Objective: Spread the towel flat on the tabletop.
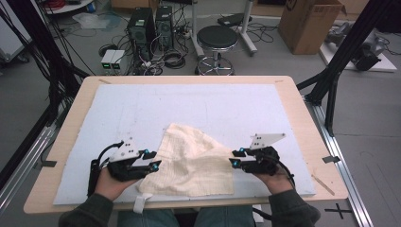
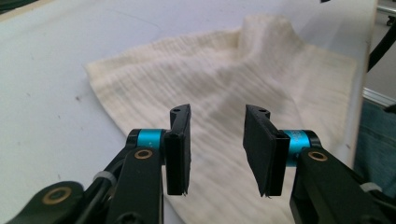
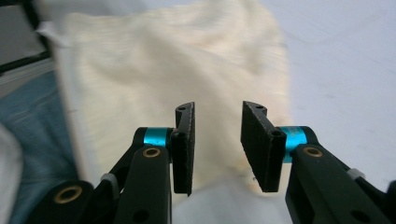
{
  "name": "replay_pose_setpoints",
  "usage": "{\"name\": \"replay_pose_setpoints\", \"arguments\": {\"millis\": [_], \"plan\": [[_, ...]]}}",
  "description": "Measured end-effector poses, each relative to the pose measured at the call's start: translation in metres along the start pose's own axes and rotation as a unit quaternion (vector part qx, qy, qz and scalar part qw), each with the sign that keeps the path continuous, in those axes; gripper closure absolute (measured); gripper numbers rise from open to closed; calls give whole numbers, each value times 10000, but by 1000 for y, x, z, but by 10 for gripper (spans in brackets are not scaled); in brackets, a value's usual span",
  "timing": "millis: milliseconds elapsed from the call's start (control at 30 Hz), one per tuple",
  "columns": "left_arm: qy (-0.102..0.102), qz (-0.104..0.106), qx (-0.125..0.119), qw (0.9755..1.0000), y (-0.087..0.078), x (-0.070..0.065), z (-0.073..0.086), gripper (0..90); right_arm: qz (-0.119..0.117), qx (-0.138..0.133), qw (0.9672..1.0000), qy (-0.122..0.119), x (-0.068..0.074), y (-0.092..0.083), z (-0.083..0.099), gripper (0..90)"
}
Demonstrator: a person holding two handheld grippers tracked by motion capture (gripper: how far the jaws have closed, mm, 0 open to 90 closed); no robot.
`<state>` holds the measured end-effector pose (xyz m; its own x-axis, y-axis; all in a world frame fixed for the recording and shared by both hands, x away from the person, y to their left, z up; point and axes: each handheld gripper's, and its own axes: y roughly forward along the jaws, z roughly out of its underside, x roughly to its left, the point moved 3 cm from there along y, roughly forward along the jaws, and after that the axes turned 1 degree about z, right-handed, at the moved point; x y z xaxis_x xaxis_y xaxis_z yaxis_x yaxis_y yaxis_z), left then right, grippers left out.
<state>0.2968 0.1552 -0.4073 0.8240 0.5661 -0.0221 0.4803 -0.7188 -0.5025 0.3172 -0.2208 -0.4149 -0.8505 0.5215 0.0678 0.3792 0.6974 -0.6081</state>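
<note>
Hand-held gripper (image 3: pixel 217 147) jaws apart, cream cloth (image 3: pixel 173 70) beyond, white mat (image 3: pixel 341 70)

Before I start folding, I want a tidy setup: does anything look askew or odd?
The cream cloth lies rumpled, a ridge raised through its middle, and its near edge overhangs the white mat. Both grippers are open, touching nothing.

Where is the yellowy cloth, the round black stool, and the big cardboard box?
cloth (image 1: pixel 194 161): high view, on the ribbed middle of the fabric.
stool (image 1: pixel 217 37): high view, on the centre of its round black seat.
cardboard box (image 1: pixel 307 28): high view, on its front side wall.
</note>
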Motion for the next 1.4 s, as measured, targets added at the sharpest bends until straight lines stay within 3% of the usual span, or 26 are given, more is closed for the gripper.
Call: {"name": "replay_pose_setpoints", "arguments": {"millis": [67, 167, 267, 333, 400, 433, 500, 600, 700, 800, 867, 933, 1000, 1067, 1267, 1400], "plan": [[-57, -61, -64, 9999, 9, 9, -8, 569, 146, 50, 9998, 151, -18, 7, 4, 642], [-114, -199, -8, 9997, 23, 22, -17, 565, 167, 207, 9985, 488, -37, 18, 14, 637], [-196, -321, 37, 9993, 38, 34, -24, 560, 119, 395, 9977, 535, -42, 24, 22, 627], [-353, -404, 59, 9985, 49, 44, -26, 563, 82, 450, 9973, 572, -43, 26, 24, 628], [-579, -376, 142, 9975, 61, 54, -27, 585, 76, 497, 9971, 569, -44, 27, 26, 632], [-693, -240, 195, 9971, 67, 59, -27, 634, 63, 520, 9969, 589, -45, 28, 26, 642], [-774, -358, 325, 9958, 77, 68, -27, 655, 53, 544, 9970, 543, -45, 29, 27, 673], [-886, -613, 486, 9930, 91, 81, -28, 628, 0, 548, 9967, 602, -47, 31, 29, 677], [-1149, -686, 453, 9900, 103, 91, -31, 598, -97, 548, 9964, 634, -49, 33, 30, 682], [-1300, -726, 568, 9872, 117, 95, -33, 546, -119, 559, 9966, 601, -48, 34, 29, 705], [-1404, -848, 688, 9840, 126, 96, -32, 509, -200, 576, 9964, 583, -48, 34, 29, 749], [-1505, -846, 826, 9815, 132, 98, -26, 535, -200, 601, 9967, 515, -47, 34, 29, 803], [-1339, -858, 1060, 9816, 135, 96, -22, 695, -267, 627, 9965, 493, -47, 35, 29, 824], [-1179, -796, 1093, 9838, 131, 93, -24, 849, -274, 660, 9964, 459, -48, 35, 27, 831], [-701, -905, 869, 9896, 101, 81, -37, 854, 113, 420, 9984, 367, -59, 28, 11, 839], [-582, -1069, 673, 9903, 73, 75, -34, 854, 424, 101, 9985, 344, -64, 22, -4, 839]]}}
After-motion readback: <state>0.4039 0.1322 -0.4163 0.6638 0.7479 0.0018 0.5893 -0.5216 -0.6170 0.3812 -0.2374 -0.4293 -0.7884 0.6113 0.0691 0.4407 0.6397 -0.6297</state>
